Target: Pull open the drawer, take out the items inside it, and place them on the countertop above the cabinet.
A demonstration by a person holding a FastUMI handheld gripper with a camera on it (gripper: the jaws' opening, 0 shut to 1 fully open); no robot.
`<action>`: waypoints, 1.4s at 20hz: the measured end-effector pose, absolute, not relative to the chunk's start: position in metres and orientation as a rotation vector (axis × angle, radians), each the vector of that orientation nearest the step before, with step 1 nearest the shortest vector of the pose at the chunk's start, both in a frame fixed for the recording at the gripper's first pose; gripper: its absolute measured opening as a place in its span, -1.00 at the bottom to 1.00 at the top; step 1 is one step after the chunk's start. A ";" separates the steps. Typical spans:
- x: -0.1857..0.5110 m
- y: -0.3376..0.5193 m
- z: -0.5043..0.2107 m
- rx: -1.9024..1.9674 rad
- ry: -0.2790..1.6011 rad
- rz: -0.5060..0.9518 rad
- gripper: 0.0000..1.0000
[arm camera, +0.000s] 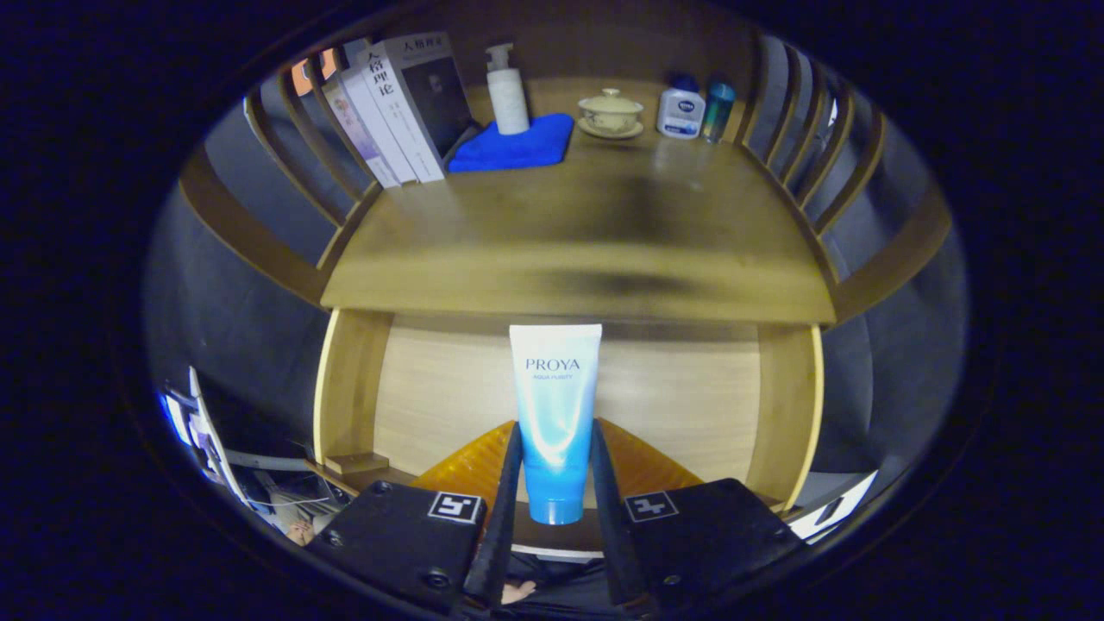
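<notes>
Gripper (555, 483) clamped on a tube (555, 414), one finger pressed to each side near the cap end. Tube upright between the fingers, cap down, crimped end up, reaching to just under the countertop's front edge. Open drawer (664, 405) beyond and below the tube, pale floor bare on both sides of it. Orange object (470, 466) in the drawer just behind the fingers, showing to either side of the tube; cannot tell what it is.

Countertop (586, 250) above, front and middle bare, slatted rails along both side edges. Books (401, 108) leaning at the back left corner. Blue cloth (513, 145) just beside them along the back edge, with a pump bottle (507, 95) standing on it. Lidded cup (611, 110) on a saucer near the middle of the back edge. White bottle (680, 112) and teal bottle (718, 110) side by side at the back right corner.
</notes>
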State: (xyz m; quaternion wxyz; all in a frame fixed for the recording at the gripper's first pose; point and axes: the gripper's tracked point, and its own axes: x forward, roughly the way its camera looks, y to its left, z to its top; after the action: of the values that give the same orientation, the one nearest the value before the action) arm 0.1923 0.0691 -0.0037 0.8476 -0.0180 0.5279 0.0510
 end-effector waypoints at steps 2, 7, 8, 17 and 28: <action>0.209 0.069 0.012 -0.054 1.102 0.089 -0.06; 0.256 0.077 0.032 -0.070 1.094 0.067 -0.06; 0.267 0.078 0.033 -0.068 1.090 0.070 -0.06; 0.327 0.074 -0.002 0.008 1.144 0.040 -0.06; 0.350 0.065 -0.008 0.058 1.096 -0.009 0.14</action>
State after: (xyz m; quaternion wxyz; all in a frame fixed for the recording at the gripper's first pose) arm 0.3504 0.0651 -0.0081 0.8532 0.0275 0.5208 -0.0042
